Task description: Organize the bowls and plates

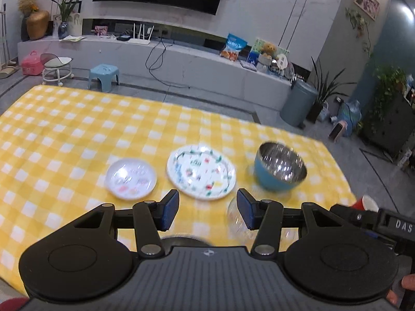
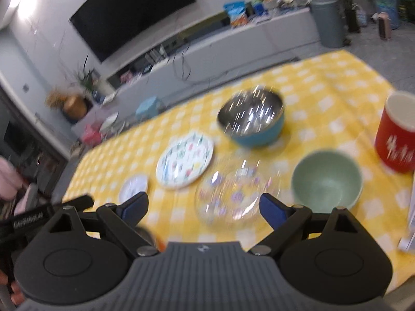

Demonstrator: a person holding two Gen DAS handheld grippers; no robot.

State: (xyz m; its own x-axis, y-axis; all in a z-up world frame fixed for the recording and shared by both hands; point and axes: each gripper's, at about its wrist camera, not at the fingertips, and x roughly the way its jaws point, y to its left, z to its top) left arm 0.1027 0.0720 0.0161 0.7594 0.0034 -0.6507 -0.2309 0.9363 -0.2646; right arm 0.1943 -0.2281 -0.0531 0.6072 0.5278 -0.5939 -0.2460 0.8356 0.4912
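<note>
On the yellow checked tablecloth (image 1: 64, 134) lie a small white plate (image 1: 131, 178), a larger floral plate (image 1: 201, 172) and a blue bowl with a steel inside (image 1: 278, 169). A clear glass bowl (image 1: 233, 215) shows partly behind one finger. My left gripper (image 1: 207, 207) hangs open above the near edge of the floral plate, holding nothing. In the right wrist view I see the small plate (image 2: 135, 188), floral plate (image 2: 184, 164), blue bowl (image 2: 251, 119), glass bowl (image 2: 237, 194) and a green bowl (image 2: 326, 178). My right gripper (image 2: 205, 207) stands wide open above the glass bowl, with its pads off it.
A red cup (image 2: 396, 134) stands at the table's right side, with a white box (image 2: 411, 220) at the frame edge near it. Beyond the table's far edge are a blue stool (image 1: 103, 76), a grey bin (image 1: 298, 103) and a long TV cabinet (image 1: 181, 62).
</note>
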